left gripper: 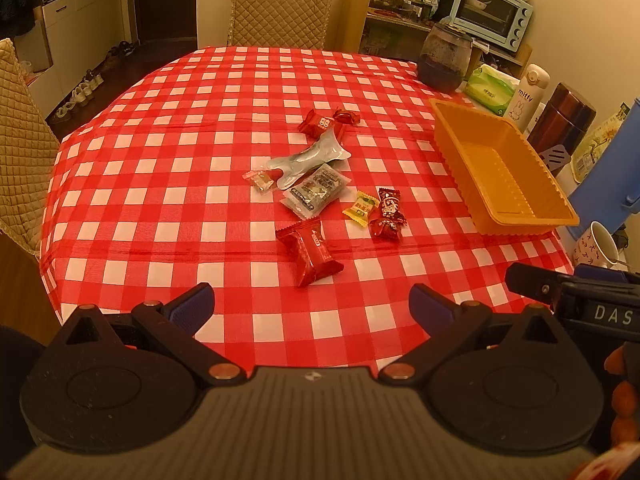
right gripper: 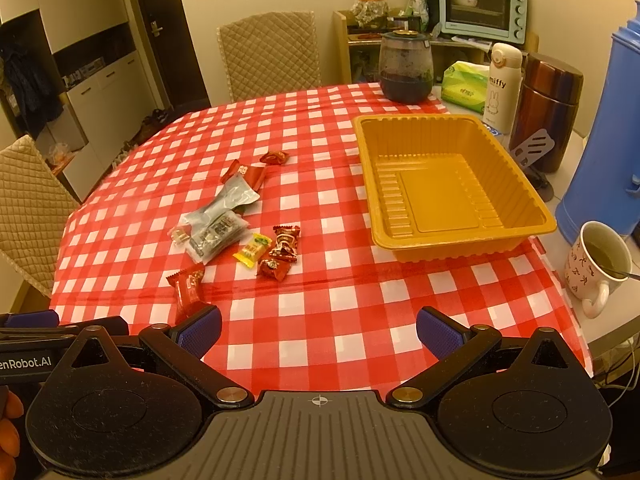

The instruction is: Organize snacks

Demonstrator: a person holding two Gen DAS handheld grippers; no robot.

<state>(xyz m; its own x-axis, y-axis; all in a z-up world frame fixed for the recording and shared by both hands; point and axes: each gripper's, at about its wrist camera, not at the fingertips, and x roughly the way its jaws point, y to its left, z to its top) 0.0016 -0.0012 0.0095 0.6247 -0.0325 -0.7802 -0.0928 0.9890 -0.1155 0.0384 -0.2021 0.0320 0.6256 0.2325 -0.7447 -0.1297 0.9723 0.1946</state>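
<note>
While both hand-held grippers gape apart, orange tray (right gripper: 448,196) bare, snacks (right gripper: 240,220) beside it on the tablecloth (right gripper: 328,320).

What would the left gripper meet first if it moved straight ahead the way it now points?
Probably the red snack packet lying nearest on the tablecloth, just ahead of the open left gripper. Depth is hard to judge, so it could pass above it.
</note>
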